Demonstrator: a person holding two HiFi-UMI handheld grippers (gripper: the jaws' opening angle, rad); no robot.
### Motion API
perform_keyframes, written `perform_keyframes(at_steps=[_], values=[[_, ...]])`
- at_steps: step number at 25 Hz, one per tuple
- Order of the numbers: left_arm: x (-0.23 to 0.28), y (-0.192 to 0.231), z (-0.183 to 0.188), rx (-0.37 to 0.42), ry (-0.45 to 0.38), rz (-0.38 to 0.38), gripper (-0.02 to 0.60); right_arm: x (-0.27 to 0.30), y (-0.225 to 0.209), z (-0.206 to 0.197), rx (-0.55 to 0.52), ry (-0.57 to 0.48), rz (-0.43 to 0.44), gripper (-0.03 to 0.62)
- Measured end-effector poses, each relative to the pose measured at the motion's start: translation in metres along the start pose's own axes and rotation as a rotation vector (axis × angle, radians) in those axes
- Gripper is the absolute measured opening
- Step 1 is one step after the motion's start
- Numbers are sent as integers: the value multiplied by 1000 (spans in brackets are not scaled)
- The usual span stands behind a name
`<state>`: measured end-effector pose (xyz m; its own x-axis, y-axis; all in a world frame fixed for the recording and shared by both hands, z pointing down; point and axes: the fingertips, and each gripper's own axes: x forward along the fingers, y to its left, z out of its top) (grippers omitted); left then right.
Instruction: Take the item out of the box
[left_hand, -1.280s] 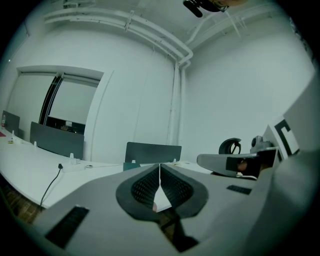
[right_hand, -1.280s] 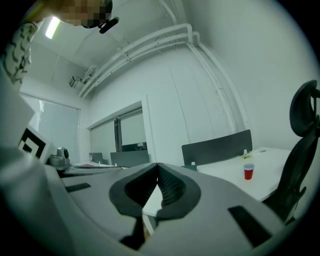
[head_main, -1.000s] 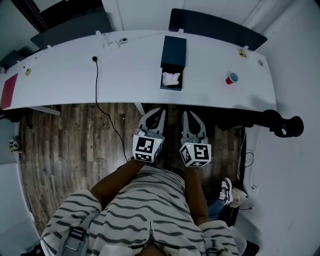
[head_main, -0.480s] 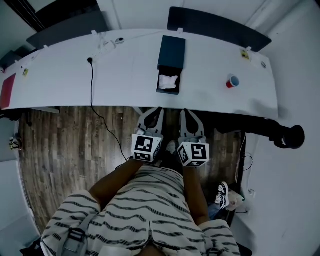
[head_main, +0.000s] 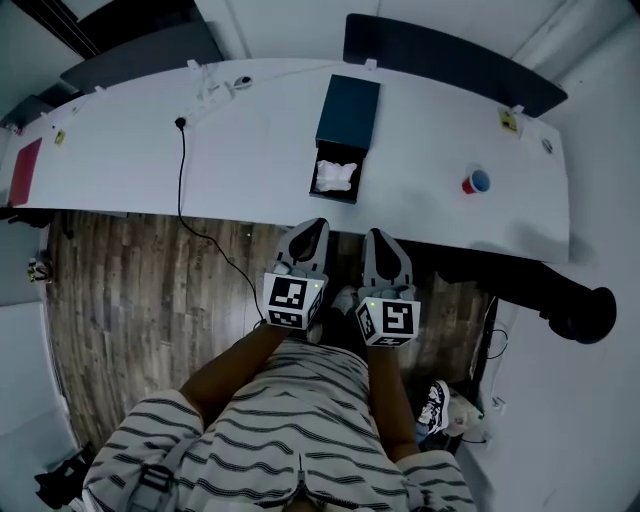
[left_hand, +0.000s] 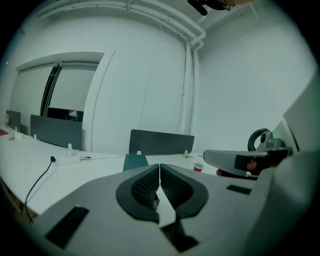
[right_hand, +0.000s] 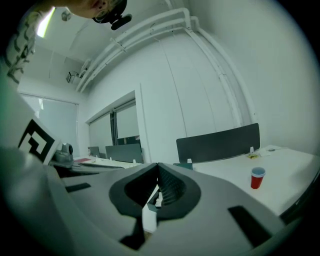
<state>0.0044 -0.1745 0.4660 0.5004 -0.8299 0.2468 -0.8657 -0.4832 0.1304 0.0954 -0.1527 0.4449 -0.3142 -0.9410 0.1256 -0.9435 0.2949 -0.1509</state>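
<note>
A dark teal box (head_main: 348, 108) lies on the long white table (head_main: 130, 160). Its near end is open, and a crumpled white item (head_main: 336, 176) rests inside. Both grippers hang side by side over the wooden floor, just short of the table's near edge and in line with the box. My left gripper (head_main: 315, 227) is shut with nothing in it, and my right gripper (head_main: 377, 236) is shut and empty too. In the left gripper view, the box (left_hand: 134, 161) shows just past the closed left gripper (left_hand: 159, 167). In the right gripper view, the box (right_hand: 183, 165) peeks over the closed right gripper (right_hand: 157, 168).
A red cup (head_main: 475, 182) stands on the table to the right of the box. A black cable (head_main: 185, 170) runs off the table's near edge at the left, and a red pad (head_main: 24, 172) lies at the far left. Dark partition panels (head_main: 450, 62) line the far edge.
The view has shifted, so the table and box now sit a little nearer to both grippers. The grippers stay shut, side by side.
</note>
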Motion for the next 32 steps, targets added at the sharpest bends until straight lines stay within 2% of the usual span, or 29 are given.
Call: perform_keyframes(at_steps=[14, 19, 32], values=[[50, 1, -22, -6, 103, 29, 26, 14, -25, -23, 24, 55, -2, 18], [72, 5, -35, -34, 168, 17, 26, 20, -26, -31, 30, 72, 4, 18], [122, 32, -80, -72, 335, 63, 28, 30, -38, -50, 37, 117, -2, 18]])
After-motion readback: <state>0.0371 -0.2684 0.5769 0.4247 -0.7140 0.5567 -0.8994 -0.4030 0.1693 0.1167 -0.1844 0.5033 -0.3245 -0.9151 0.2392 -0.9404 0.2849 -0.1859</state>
